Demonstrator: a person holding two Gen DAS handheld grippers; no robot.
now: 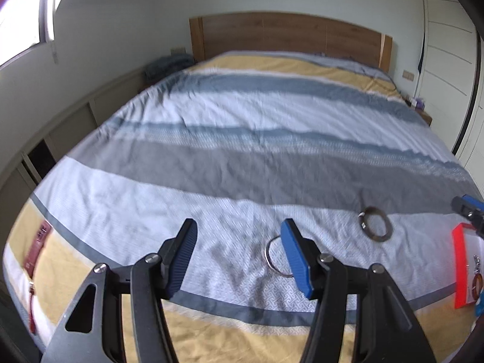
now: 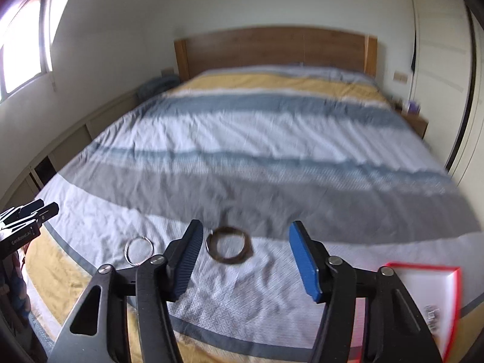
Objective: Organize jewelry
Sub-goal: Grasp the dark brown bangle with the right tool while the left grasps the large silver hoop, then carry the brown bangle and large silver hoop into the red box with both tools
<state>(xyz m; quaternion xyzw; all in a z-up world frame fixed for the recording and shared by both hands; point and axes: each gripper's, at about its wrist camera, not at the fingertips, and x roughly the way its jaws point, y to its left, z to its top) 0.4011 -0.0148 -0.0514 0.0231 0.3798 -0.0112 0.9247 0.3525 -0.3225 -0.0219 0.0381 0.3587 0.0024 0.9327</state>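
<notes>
Your left gripper [image 1: 239, 260] hangs over the near end of the striped bedspread [image 1: 242, 157], fingers wide apart and nothing between them. A thin silver bangle [image 1: 273, 257] lies flat on the white stripe just beside the blue pad of the right finger, which hides part of the ring. Further to the right, a darker, thicker bangle [image 1: 375, 223] rests where the white stripe meets the grey one.

Your right gripper [image 2: 245, 260] also stands wide, with nothing between its fingers. In its view the dark bangle [image 2: 229, 247] lies on the cloth beyond the gap, closer to the left finger, and the silver bangle [image 2: 139, 249] lies to the left of that finger.

The red-rimmed box [image 2: 423, 299] with a white inside sits on the bed at the right. Some small pieces lie in it, maybe jewelry, but the view is too blurred to say which.
</notes>
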